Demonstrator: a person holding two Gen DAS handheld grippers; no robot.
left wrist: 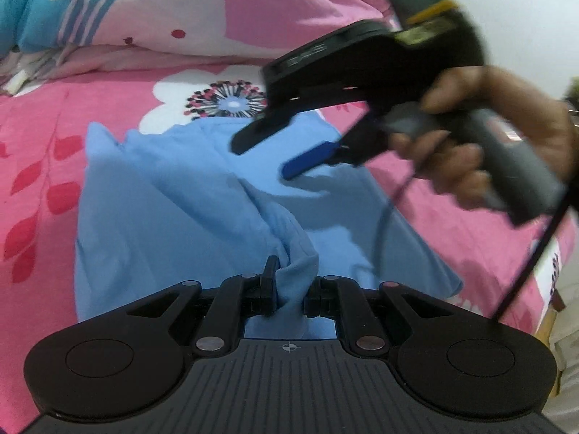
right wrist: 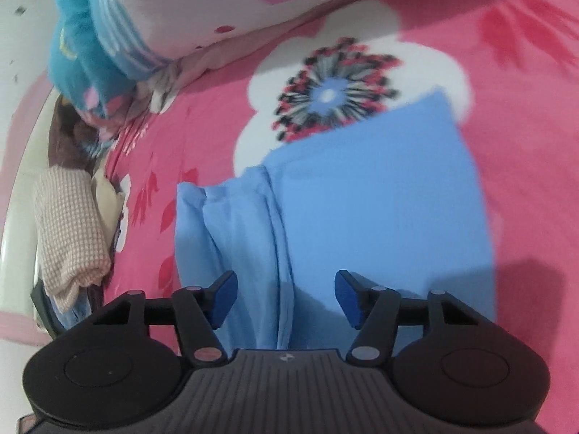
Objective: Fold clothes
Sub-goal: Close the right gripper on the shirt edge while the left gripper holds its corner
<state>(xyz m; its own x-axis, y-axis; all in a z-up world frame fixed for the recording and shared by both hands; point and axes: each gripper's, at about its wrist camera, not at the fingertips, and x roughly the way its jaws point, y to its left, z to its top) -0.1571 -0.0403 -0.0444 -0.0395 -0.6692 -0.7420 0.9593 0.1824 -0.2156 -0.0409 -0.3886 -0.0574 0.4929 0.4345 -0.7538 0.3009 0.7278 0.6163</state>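
Two claws: one in each hand, both above a light blue garment (left wrist: 173, 195) spread on a pink flowered bedsheet (left wrist: 39, 166).
Left claw (left wrist: 289, 285): jaws pinched nearly together, with a bunched fold of the blue cloth clamped between the pads and rising in a ridge ahead of them.
Right claw (right wrist: 286, 298): jaws partly apart, blue pads (right wrist: 222, 298) clear of the fabric, nothing held.
Right claw, from the left wrist: it hangs ahead and to the right of the left claw, gripped by a hand (left wrist: 499, 137), its fingers over the cloth's far part.
Garment: beneath and ahead of both claws; a pleated fold runs forward from between the right claw's fingers, flatter cloth to its right.
Bedding: a pink and blue quilt (right wrist: 119, 25) heaped beyond the garment.
Checked cloth (right wrist: 68, 231): far left of the right claw, at the bed's edge.
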